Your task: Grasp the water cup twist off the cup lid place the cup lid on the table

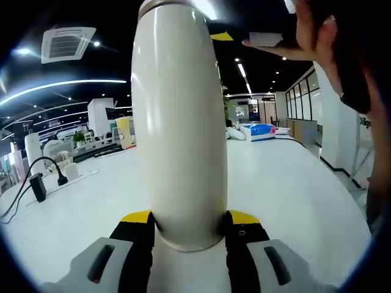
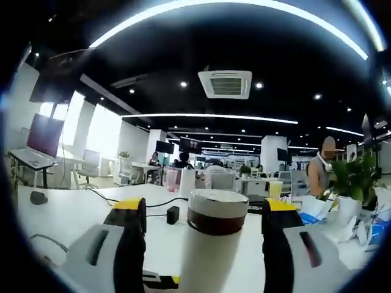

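The left tool [image 1: 189, 229] clamps the base of the upright water cup [image 1: 180, 122], held above the table [image 1: 293, 183]. At 6 o'clock in the right gripper view, the right tool [image 2: 204, 226] stands wide open around the cup lid [image 2: 217, 210] — not touching. A loose or off-centre closing could slip on the lid — or twist the cup in the left tool's hold.

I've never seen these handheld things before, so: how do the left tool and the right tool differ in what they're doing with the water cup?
The left tool has its jaws pressed against the water cup, gripping it. The right tool has its jaws spread wide, with gaps on both sides. The left tool holds the cream body, while the right tool sits around the dark band at the top end. Both have black jaws with yellow tips, and the cup is between each pair.
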Demonstrator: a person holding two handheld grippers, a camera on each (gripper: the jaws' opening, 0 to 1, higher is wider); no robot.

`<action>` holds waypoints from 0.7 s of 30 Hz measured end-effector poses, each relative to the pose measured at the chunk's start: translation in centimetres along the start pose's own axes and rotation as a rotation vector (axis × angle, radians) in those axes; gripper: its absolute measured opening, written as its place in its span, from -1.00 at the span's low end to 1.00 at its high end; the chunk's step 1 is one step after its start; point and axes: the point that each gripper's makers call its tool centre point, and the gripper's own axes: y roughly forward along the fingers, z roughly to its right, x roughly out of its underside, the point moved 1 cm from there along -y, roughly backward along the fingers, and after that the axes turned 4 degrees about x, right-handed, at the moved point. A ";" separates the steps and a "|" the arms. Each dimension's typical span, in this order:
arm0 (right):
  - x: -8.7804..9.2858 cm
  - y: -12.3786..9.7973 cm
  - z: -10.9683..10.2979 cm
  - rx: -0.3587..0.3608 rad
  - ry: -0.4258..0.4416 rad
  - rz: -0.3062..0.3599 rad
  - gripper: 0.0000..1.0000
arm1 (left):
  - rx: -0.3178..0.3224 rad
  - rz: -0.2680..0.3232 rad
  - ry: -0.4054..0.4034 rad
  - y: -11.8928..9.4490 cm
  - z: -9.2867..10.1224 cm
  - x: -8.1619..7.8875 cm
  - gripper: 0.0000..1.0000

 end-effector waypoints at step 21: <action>0.2 1.2 0.5 0.019 0.026 -0.003 0.31 | -0.002 0.000 0.000 0.1 0.0 0.0 -0.06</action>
